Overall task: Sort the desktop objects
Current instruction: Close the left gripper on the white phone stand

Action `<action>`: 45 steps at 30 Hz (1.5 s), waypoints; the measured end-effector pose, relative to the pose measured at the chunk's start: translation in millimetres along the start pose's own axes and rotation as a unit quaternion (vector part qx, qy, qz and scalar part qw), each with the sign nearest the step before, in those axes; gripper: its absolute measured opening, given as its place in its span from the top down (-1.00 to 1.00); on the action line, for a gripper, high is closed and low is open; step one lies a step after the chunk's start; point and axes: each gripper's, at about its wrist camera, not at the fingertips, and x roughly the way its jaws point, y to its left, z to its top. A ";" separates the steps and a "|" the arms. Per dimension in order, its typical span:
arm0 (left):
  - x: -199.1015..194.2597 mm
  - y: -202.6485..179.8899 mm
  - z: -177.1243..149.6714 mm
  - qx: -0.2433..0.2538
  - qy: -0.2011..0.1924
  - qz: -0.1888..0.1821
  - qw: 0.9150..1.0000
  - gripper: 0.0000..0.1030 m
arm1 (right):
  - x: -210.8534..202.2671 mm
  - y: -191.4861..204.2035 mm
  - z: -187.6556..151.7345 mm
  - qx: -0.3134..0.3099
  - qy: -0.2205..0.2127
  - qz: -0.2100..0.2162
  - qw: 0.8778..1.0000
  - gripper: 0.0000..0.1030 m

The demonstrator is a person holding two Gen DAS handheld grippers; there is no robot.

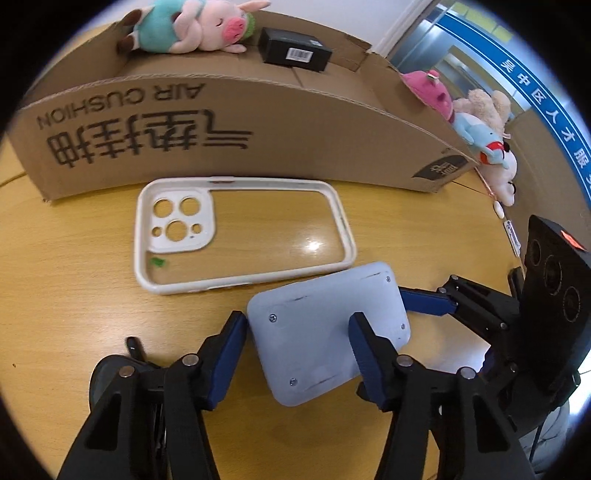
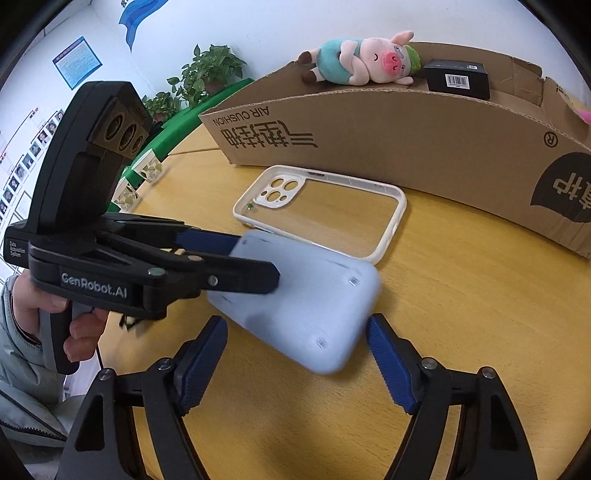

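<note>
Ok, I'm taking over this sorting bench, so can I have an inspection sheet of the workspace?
Surface: glossy wooden table.
Job's things: pale blue slab between both tools; white phone case flat beside it; pig plush and black box in the cardboard carton.
Clutter: plush toys heaped beside the carton.
Grippers: left tool and right tool straddle the slab from different sides; grip unclear.
Cables: thin dark lead seems to hang under the left tool's handle.
Surroundings: potted plants, wall posters.
</note>
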 end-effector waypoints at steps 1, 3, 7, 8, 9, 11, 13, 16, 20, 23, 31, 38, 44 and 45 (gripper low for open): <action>1.1 -2.3 0.8 0.001 0.000 -0.003 1.000 -0.10 | -1.7 -1.9 -1.2 -0.002 -0.002 -0.007 1.000 -0.49; 3.0 -2.9 3.0 0.000 0.001 -0.009 1.000 -0.10 | -5.1 -6.8 -3.4 0.002 -0.003 -0.009 1.000 -0.46; 4.2 -5.7 3.7 0.005 -0.001 -0.016 1.000 -0.05 | -10.5 -10.6 -8.5 -0.006 -0.002 -0.026 1.000 -0.30; 4.3 -5.6 4.1 0.004 -0.003 -0.018 1.000 -0.03 | -11.2 -9.9 -9.3 -0.011 0.000 -0.033 0.999 -0.30; 4.4 -5.8 4.3 0.004 -0.004 -0.019 1.000 -0.02 | -11.7 -9.8 -9.7 -0.013 0.000 -0.038 0.999 -0.31; 4.7 -4.5 5.0 0.001 -0.006 -0.025 1.000 0.03 | -13.1 -12.3 -9.8 -0.008 -0.002 -0.039 0.999 -0.31; 4.5 -4.0 5.2 -0.001 -0.007 -0.028 1.000 0.08 | -13.9 -14.9 -9.3 -0.003 -0.004 -0.040 0.999 -0.32; 5.0 -6.4 5.6 0.001 -0.010 -0.029 1.000 0.11 | -13.7 -15.9 -7.8 0.002 -0.004 -0.042 0.999 -0.36; 1.3 -5.8 3.6 0.013 -0.022 -0.030 0.999 0.17 | -12.4 -15.3 -5.6 0.008 -0.006 -0.045 0.999 -0.37; -7.9 -9.3 4.6 0.021 -0.045 -0.032 0.998 0.39 | -17.6 -17.6 -7.4 0.013 -0.022 -0.048 0.999 -0.26; -27.4 -11.1 4.6 0.026 -0.096 -0.081 0.992 0.42 | -56.5 -10.5 -8.9 0.001 -0.105 -0.048 0.993 -0.28; -37.4 -18.4 -15.5 0.056 -0.102 -0.131 0.985 0.44 | -64.9 15.3 -41.8 -0.044 -0.115 -0.001 0.992 -0.28; -35.4 -16.0 -19.2 0.047 -0.080 -0.127 0.988 0.44 | -67.5 11.5 -59.2 -0.014 -0.102 -0.008 0.995 -0.28; -34.3 -14.1 -19.3 0.044 -0.074 -0.126 0.988 0.44 | -69.3 9.3 -60.6 -0.010 -0.101 -0.009 0.995 -0.28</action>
